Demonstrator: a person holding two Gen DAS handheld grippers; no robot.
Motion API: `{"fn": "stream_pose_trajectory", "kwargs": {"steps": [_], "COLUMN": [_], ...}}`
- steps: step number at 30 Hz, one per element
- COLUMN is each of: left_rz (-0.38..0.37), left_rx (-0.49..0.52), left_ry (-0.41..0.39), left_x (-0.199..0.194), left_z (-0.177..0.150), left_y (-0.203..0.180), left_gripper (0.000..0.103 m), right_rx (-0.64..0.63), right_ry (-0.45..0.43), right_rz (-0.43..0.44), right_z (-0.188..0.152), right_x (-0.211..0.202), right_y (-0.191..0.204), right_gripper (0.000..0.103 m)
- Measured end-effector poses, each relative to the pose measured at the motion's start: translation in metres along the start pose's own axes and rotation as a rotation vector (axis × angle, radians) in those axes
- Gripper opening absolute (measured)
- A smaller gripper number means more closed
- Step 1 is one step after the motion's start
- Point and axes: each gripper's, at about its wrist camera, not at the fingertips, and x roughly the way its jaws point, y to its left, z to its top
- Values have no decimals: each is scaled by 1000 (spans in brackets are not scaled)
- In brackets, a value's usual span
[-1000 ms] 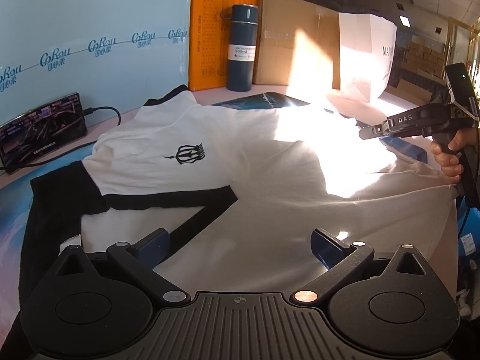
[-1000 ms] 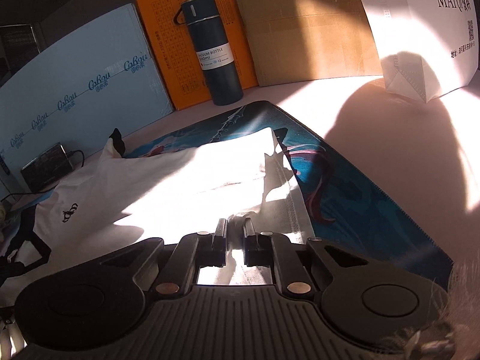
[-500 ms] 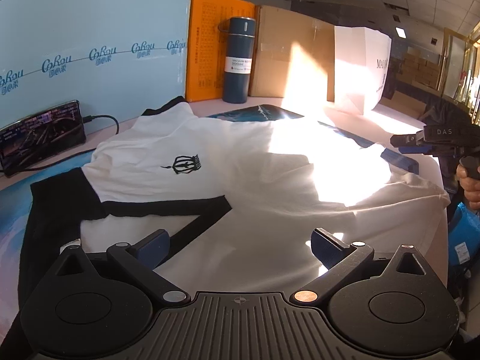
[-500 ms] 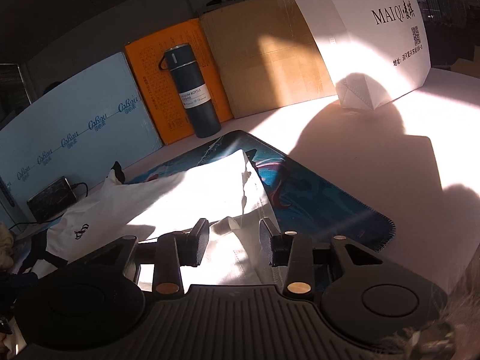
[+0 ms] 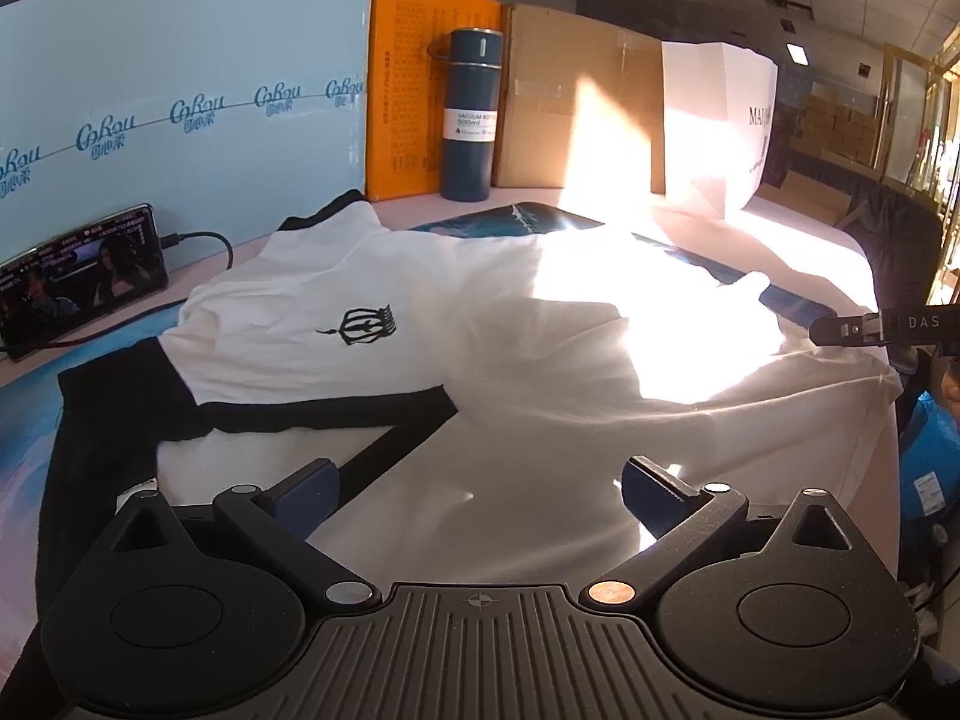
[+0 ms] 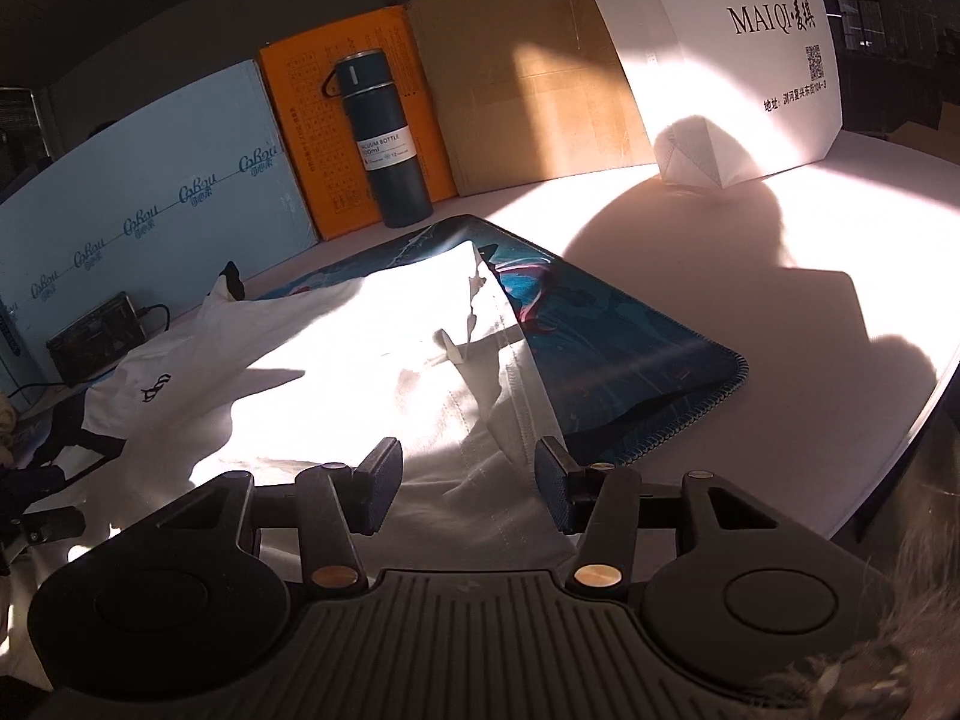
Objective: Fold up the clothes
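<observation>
Sunlight cuts across the pale counter, backed by a blue board, an orange box and a dark flask. From the left wrist view, the white shirt lies spread on a blue mat, its long axis running from the black-trimmed collar end at left to the hem at right. The left hand-held gripper hovers over the shirt's near edge with its jaws wide apart and nothing between them; cloth lies directly ahead and below. At the far right edge the right hand-held gripper shows only side-on, just off the hem corner.

From the right wrist view, the hem end of the shirt lies straight ahead, stretching away leftward toward the collar. The right hand-held gripper has just been opening; its pads stand about half apart above the stitched hem, gripping nothing (the cloth looks slack beneath them). I judge the right hand nearer the hem, the left nearer the sleeve side.
</observation>
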Motion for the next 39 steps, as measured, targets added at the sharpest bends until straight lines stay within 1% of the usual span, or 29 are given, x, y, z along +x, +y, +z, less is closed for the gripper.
{"fn": "stream_pose_trajectory", "kwargs": {"steps": [4, 5, 6, 7, 8, 11, 13, 17, 20, 22, 23, 24, 25, 26, 27, 29, 32, 34, 36, 37, 38, 39], "left_rz": [0, -1, -1, -2, -2, -4, -5, -14, -21, -20, -31, -56, -84, -113, -163, -263, -366, -343, -277, -246, -222, -195], "left_rx": [-1, -1, 0, 0, -1, -3, -1, 4, 19, 37, 51, 69, 89, 110, 146, 208, 298, 369, 402, 405, 401, 398], "left_ry": [0, 0, 0, 0, 0, -2, -6, -18, -32, -74, -97, -119, -141, -156, -170, -166, -115, -74, -46, -39, -38, -39], "left_x": [0, 0, 0, 0, 1, 0, -1, -3, -6, -15, -21, -28, -36, -42, -51, -65, -75, -77, -76, -77, -78, -79], "left_z": [0, 0, 0, 0, 1, 1, 0, 1, 1, 1, 1, 0, -2, -4, -8, -17, -31, -42, -50, -54, -57, -60], "left_y": [0, 0, 0, 0, 1, 1, 0, -1, -5, -9, -11, -15, -20, -23, -30, -45, -72, -87, -94, -95, -95, -95], "left_gripper": [102, 102, 102, 102, 102, 102, 102, 102, 102, 102, 102, 102, 102, 102, 102, 102, 102, 102, 102, 102, 102, 102], "right_rx": [-66, -85, -104, -127, -150, -221, -226, -222, -174, -123, -93, -76, -62, -47, -33, -42, -18, -15, -64, -91, -117, -179], "right_ry": [-3, -4, -4, -6, -8, -15, -41, -51, -55, -81, -100, -112, -125, -137, -149, -147, -132, -132, -139, -143, -147, -150], "right_rz": [-33, -34, -33, -26, -18, 5, 22, 8, -26, -47, -37, -21, -5, 11, 27, 33, 62, 69, 92, 104, 116, 124], "right_z": [-4, -5, -6, -7, -8, -13, -13, -19, -25, -27, -28, -28, -29, -29, -30, -29, -26, -25, -28, -30, -32, -37], "right_x": [3, 3, 2, -2, -6, -18, -33, -51, -55, -59, -63, -65, -68, -71, -73, -70, -59, -54, -55, -55, -56, -59], "right_y": [4, 5, 6, 8, 11, 17, 21, 20, 14, 9, 7, 6, 5, 4, 3, 5, 6, 10, 17, 21, 25, 32], "right_gripper": [46, 44, 27, 8, 5, 4, 4, 4, 4, 5, 5, 6, 17, 35, 41, 43, 43, 43, 45, 50, 60, 66]}}
